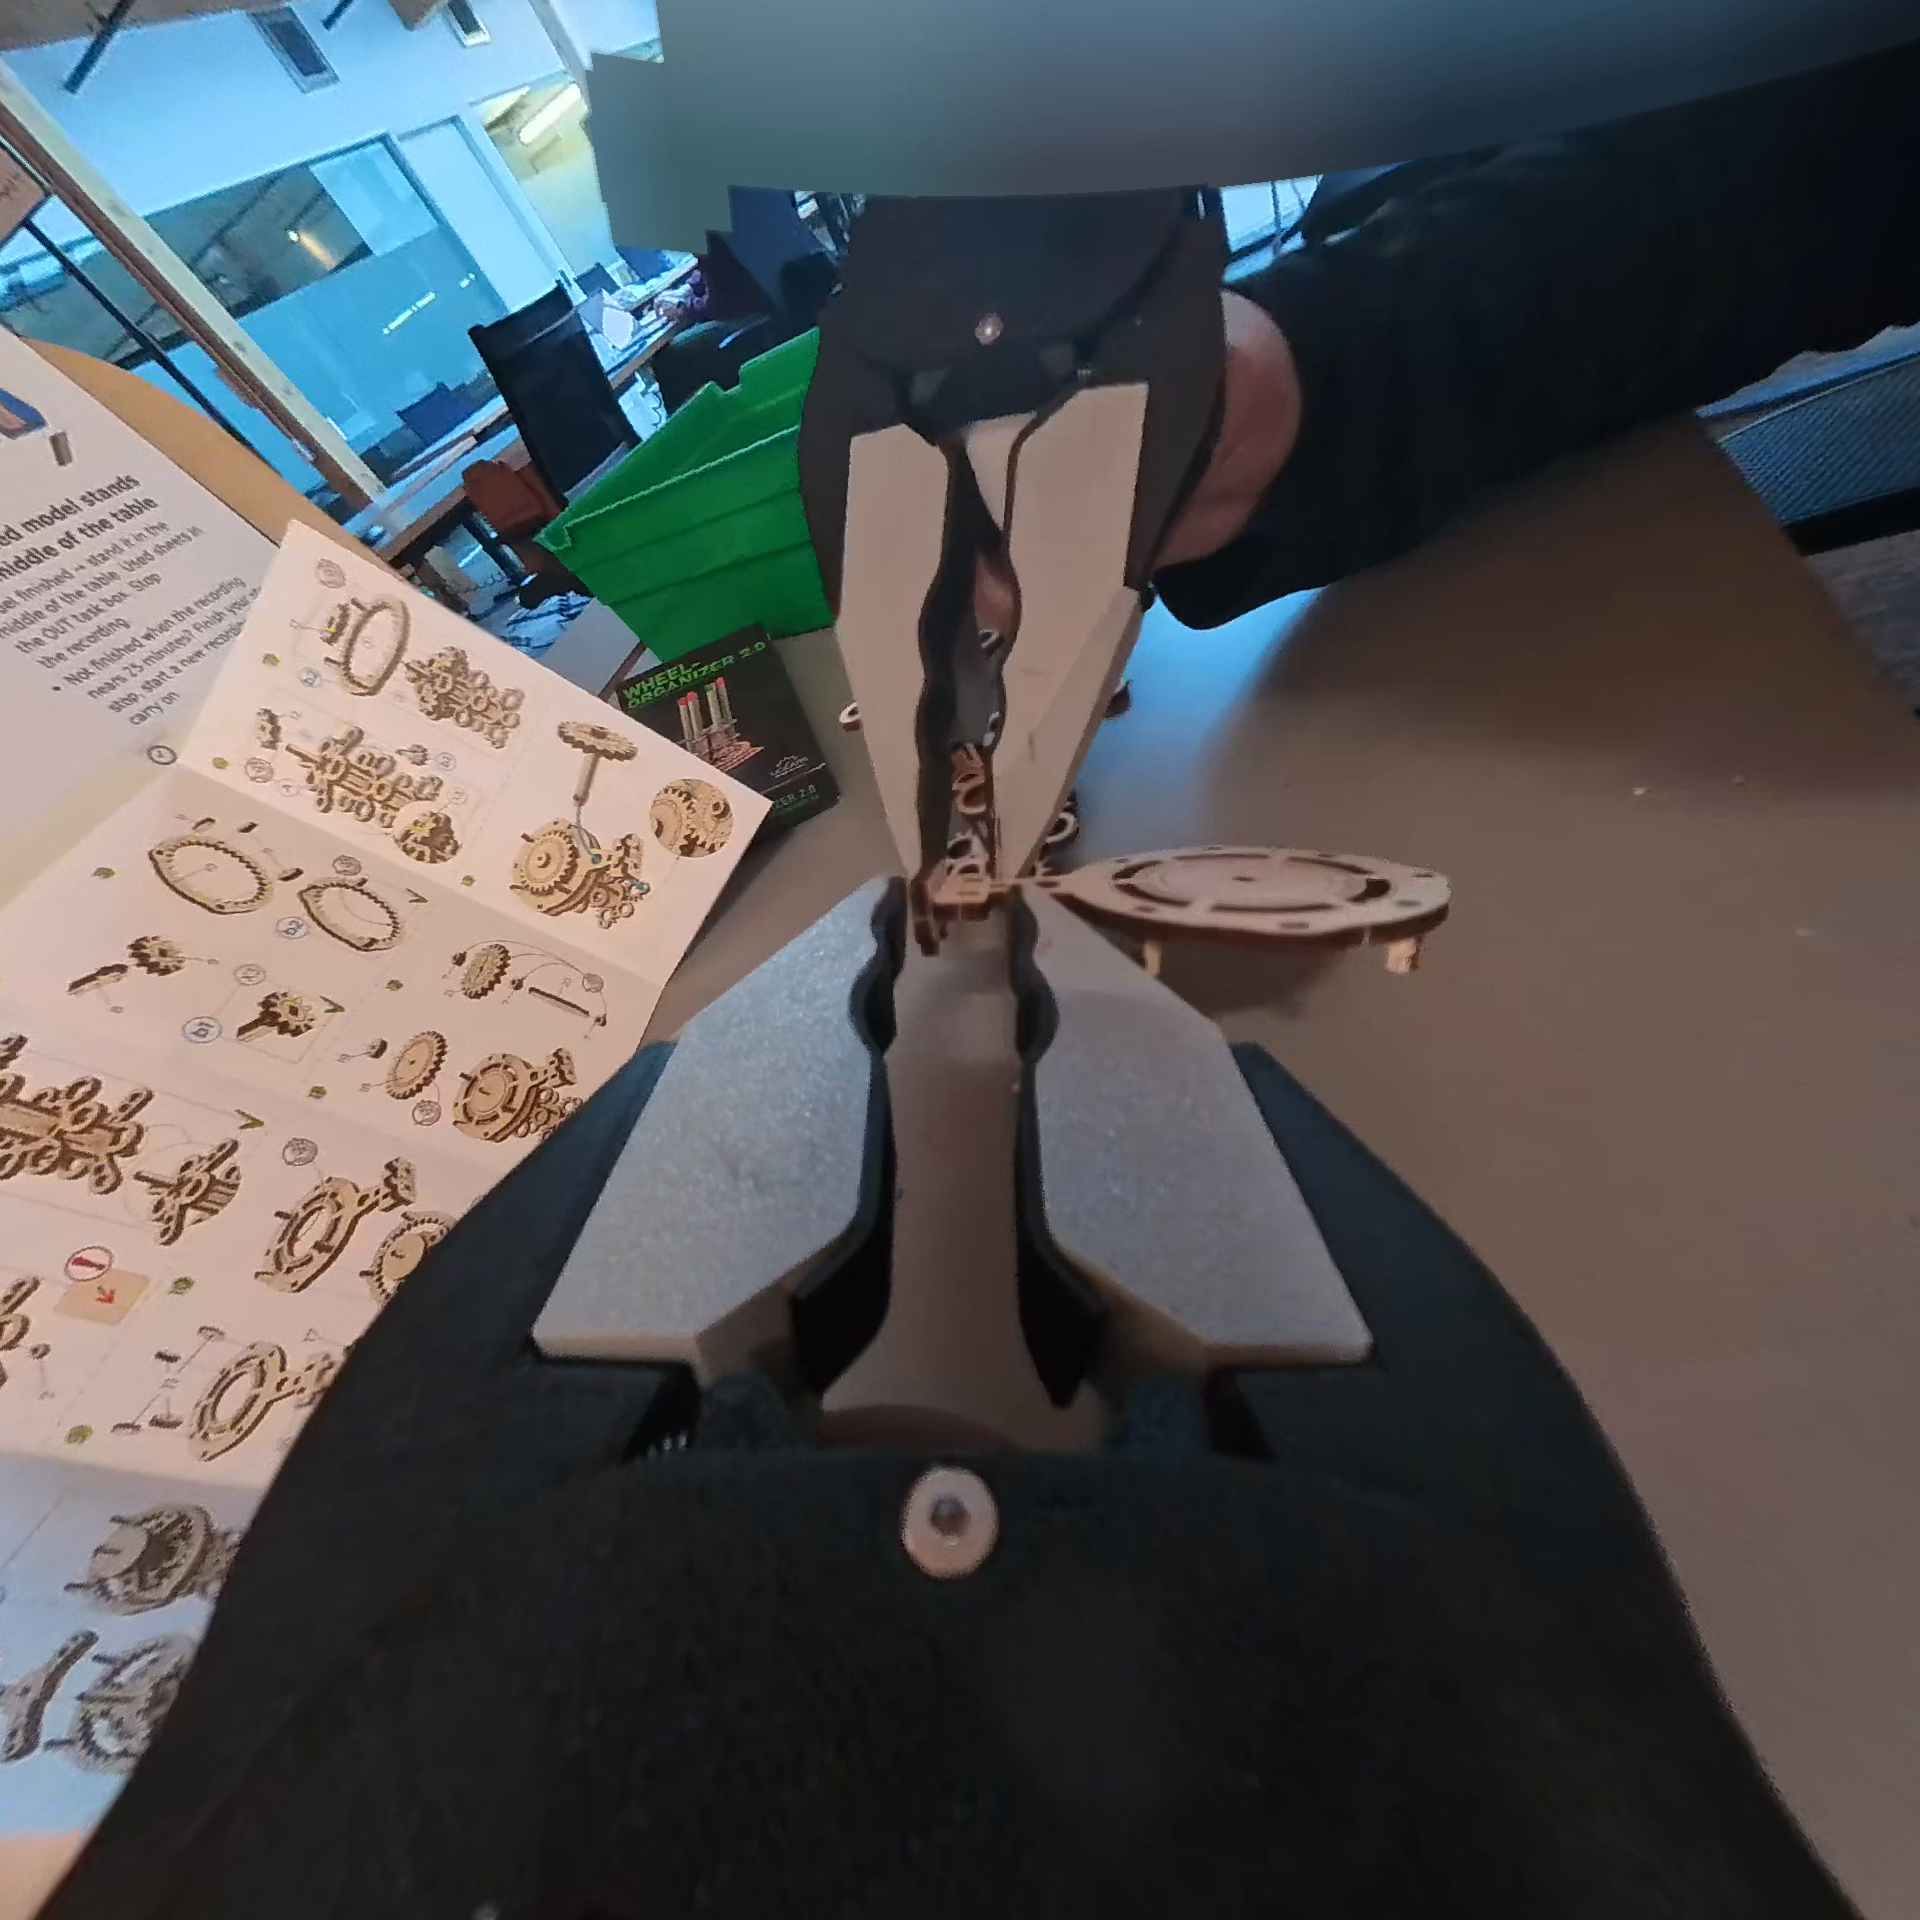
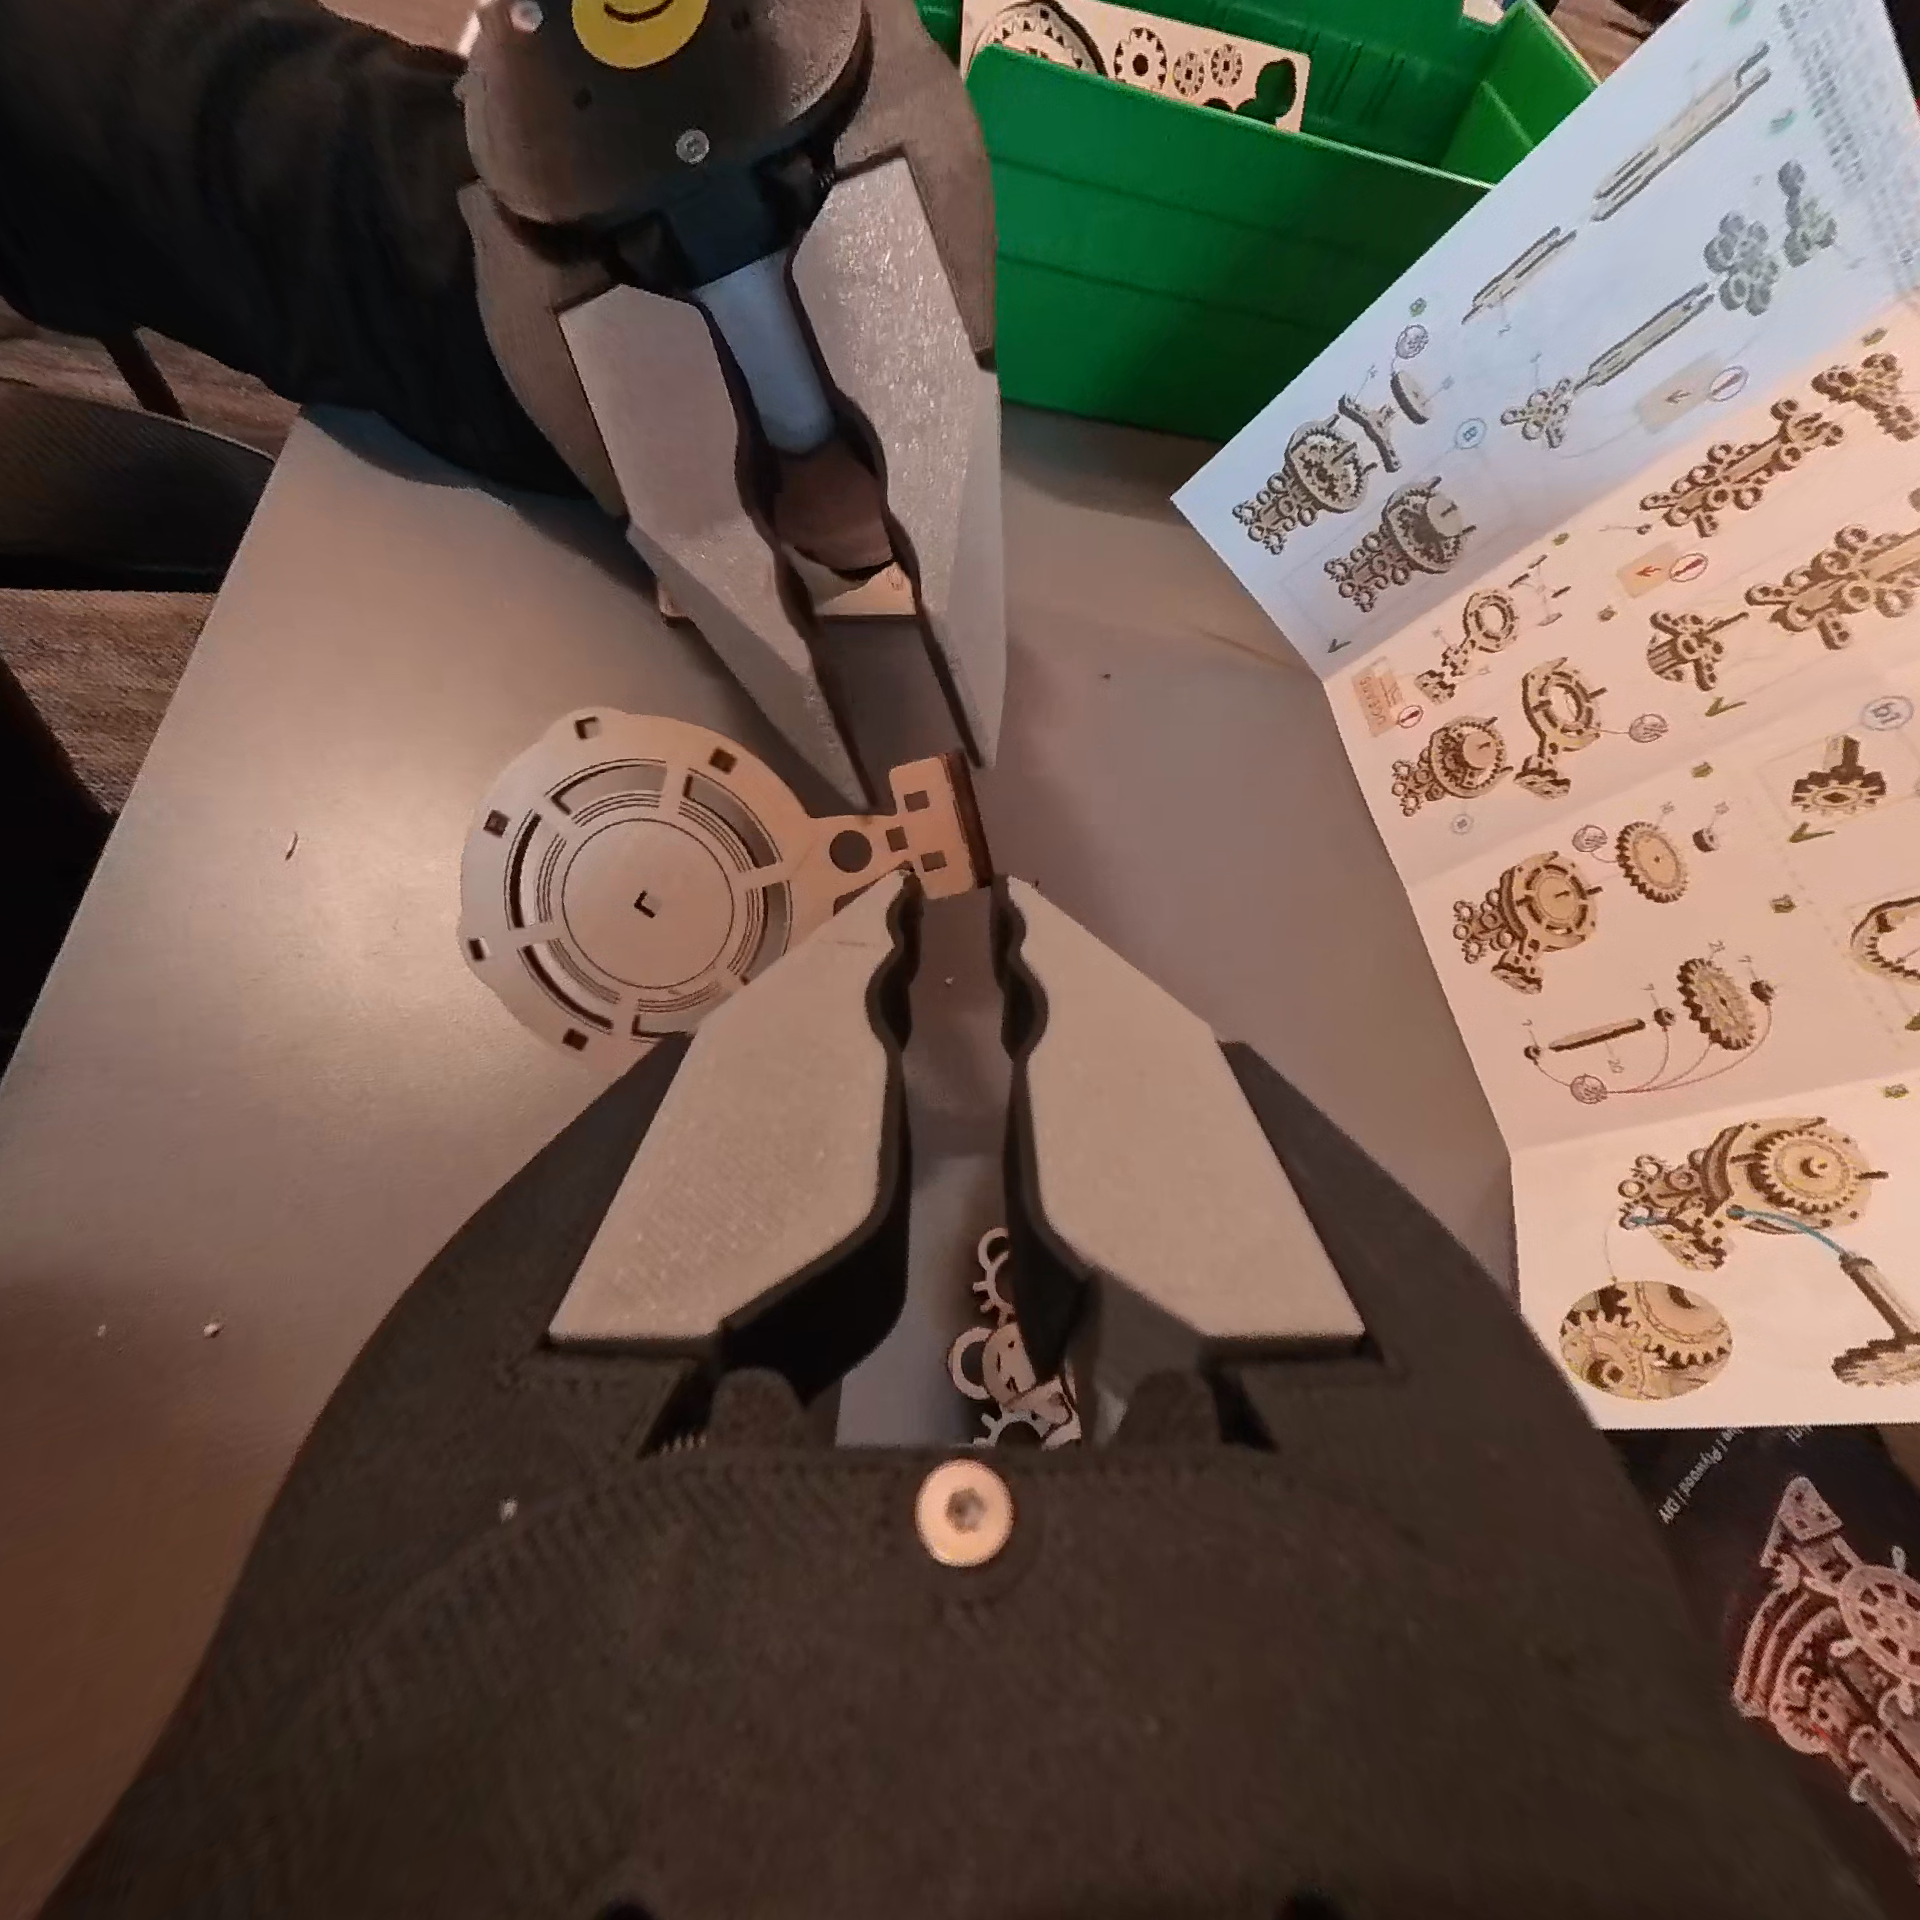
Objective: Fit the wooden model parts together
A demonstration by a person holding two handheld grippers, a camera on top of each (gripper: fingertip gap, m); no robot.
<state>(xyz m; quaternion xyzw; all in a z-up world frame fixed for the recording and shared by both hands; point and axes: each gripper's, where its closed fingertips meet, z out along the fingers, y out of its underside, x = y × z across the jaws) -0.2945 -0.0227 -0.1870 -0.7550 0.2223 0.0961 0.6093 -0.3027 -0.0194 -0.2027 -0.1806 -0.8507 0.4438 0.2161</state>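
Observation:
A flat wooden disc part (image 1: 1247, 894) with a slotted tab (image 2: 935, 831) hangs level just above the grey table (image 1: 1558, 1195). My left gripper (image 1: 958, 914) is shut on that tab, and the disc sticks out to its right. In the right wrist view the disc (image 2: 623, 894) lies left and the left gripper (image 2: 923, 784) comes in from the top. My right gripper (image 2: 958, 888) is shut on a thin wooden part with several rings (image 2: 997, 1330). It faces the left gripper, tips nearly touching, and the ringed part (image 1: 971, 800) meets the tab edge-on.
A folded instruction sheet (image 1: 364, 935) lies open beside the work, at the right in the right wrist view (image 2: 1662, 727). Green bins (image 2: 1195, 239) stand at the table's far side, one holding a punched wooden sheet (image 2: 1143, 52). A black box (image 1: 748, 727) lies near them. A person's dark sleeve (image 1: 1558, 364) reaches in. The tips of both grippers are at nearly the same place.

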